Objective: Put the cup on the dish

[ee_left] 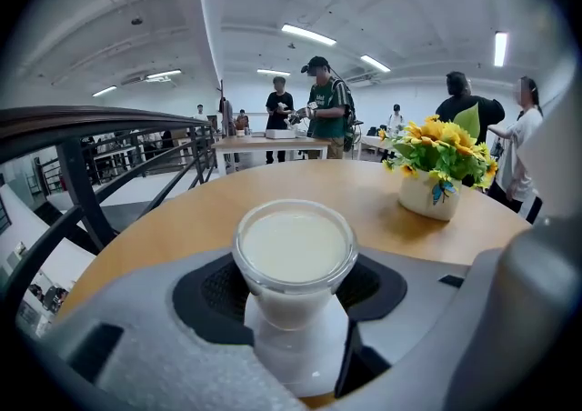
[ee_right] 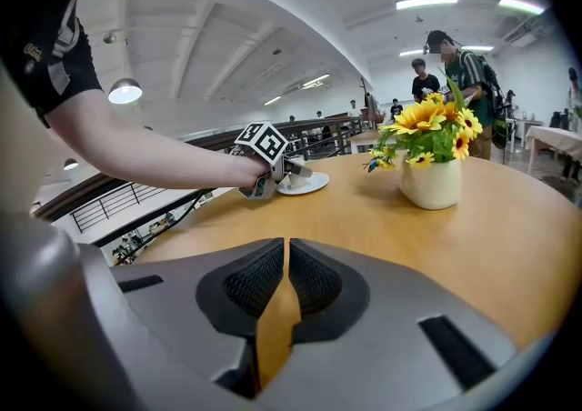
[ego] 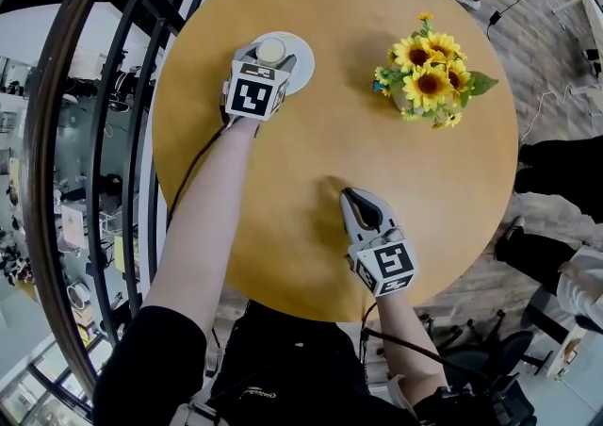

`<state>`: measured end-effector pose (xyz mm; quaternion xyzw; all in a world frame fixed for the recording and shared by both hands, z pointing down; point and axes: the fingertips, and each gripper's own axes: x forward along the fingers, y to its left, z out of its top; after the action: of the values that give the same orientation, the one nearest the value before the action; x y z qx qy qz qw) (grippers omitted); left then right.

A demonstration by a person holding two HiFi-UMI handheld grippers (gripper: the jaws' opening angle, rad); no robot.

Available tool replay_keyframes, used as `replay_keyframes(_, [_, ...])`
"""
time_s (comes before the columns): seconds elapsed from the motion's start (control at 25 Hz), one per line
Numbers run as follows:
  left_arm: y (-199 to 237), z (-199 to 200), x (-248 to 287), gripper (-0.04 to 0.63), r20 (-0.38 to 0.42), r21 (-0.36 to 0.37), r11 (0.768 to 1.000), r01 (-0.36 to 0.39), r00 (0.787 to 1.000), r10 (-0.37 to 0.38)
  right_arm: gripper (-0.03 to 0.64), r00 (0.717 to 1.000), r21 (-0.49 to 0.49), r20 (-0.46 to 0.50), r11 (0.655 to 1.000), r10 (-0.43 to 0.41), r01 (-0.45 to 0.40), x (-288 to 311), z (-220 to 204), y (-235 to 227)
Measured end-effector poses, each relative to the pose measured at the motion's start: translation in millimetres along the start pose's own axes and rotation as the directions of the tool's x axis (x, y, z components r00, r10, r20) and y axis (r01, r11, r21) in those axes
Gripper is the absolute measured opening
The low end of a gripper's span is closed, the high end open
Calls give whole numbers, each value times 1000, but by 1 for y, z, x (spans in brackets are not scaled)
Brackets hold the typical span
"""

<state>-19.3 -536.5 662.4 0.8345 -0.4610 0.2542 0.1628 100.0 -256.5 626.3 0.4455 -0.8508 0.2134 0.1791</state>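
Observation:
A clear cup (ego: pixel 271 50) of milky white liquid stands on a white dish (ego: pixel 301 71) at the far left of the round wooden table (ego: pixel 330 132). My left gripper (ego: pixel 270 57) is shut on the cup (ee_left: pixel 294 250), one dark pad against each side, with the dish (ee_left: pixel 300 359) right under it. In the right gripper view the same cup (ee_right: pixel 293 171), dish (ee_right: pixel 314 185) and left gripper (ee_right: pixel 271 168) show far across the table. My right gripper (ego: pixel 350 195) sits low over the table's near side, shut with nothing in it (ee_right: pixel 285 255).
A white vase of sunflowers (ego: pixel 429 75) stands at the table's far right (ee_left: pixel 436 164). A dark railing (ego: pixel 94 132) curves along the left, with a drop to a lower floor beyond it. Several people stand at tables in the background (ee_left: pixel 318 105).

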Motion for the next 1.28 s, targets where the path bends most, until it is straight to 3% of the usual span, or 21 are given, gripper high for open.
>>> replay_keyframes(1.08, [-2, -1, 0, 256, 21, 14, 1000, -1, 1000, 1, 20, 1000, 16, -3, 1000, -1, 1, -3, -7, 3])
replay_keyframes(1.28, [-4, 0, -1, 288, 34, 7, 1000, 10, 999, -10, 20, 1000, 18, -2, 1000, 1, -1, -3, -8, 4])
